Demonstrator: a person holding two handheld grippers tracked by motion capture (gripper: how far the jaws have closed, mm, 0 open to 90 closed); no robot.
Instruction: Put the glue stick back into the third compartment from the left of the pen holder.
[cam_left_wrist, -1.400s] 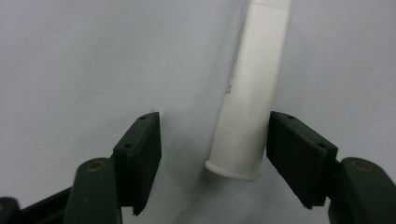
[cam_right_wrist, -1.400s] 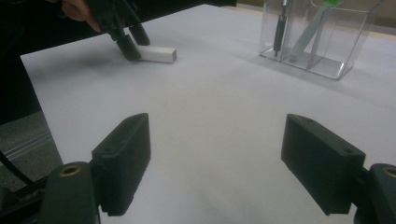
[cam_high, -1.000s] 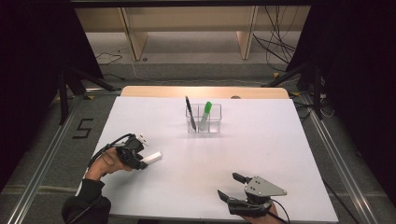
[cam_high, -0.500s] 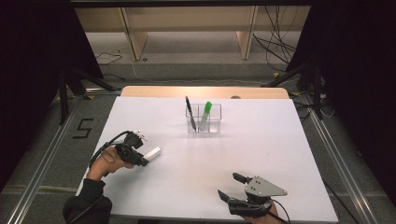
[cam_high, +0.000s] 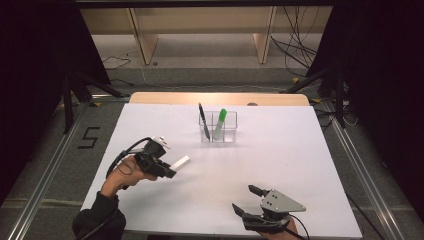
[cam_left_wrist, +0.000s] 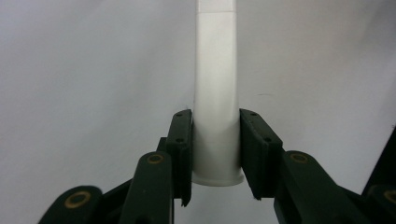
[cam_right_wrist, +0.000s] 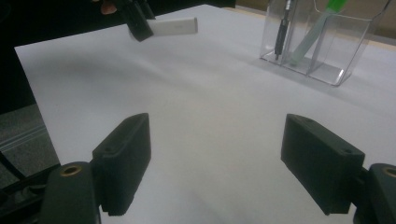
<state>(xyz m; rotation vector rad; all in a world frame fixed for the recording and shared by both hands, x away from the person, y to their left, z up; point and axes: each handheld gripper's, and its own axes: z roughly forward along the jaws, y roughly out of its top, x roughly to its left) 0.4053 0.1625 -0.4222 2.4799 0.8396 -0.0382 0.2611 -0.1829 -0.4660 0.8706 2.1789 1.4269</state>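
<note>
White marker (cam_high: 180, 162) sits clamped in the left gripper (cam_high: 167, 169), held by its butt end with most of the barrel sticking out past the pads, above the table (cam_high: 300, 150) toward its left edge. In the left gripper view the jaws pinch both sides of the barrel (cam_left_wrist: 216, 116) right near the flared end. Risk: the grip sits far from the middle, so the long free end can swing or pivot between the pads if the hand turns fast; smooth round plastic could also slide out lengthwise.

Clear holder (cam_high: 218, 127) stands near the far edge, centre, with a black pen (cam_high: 203, 120) in its left cell and a green-capped marker (cam_high: 219, 122) in the next. If the white one goes there, its tip may clip the rim or knock those two; the light holder may tip or skid.

Right gripper (cam_high: 248, 200) rests near the front edge, jaws wide, nothing between them, too far off to steady the holder.
</note>
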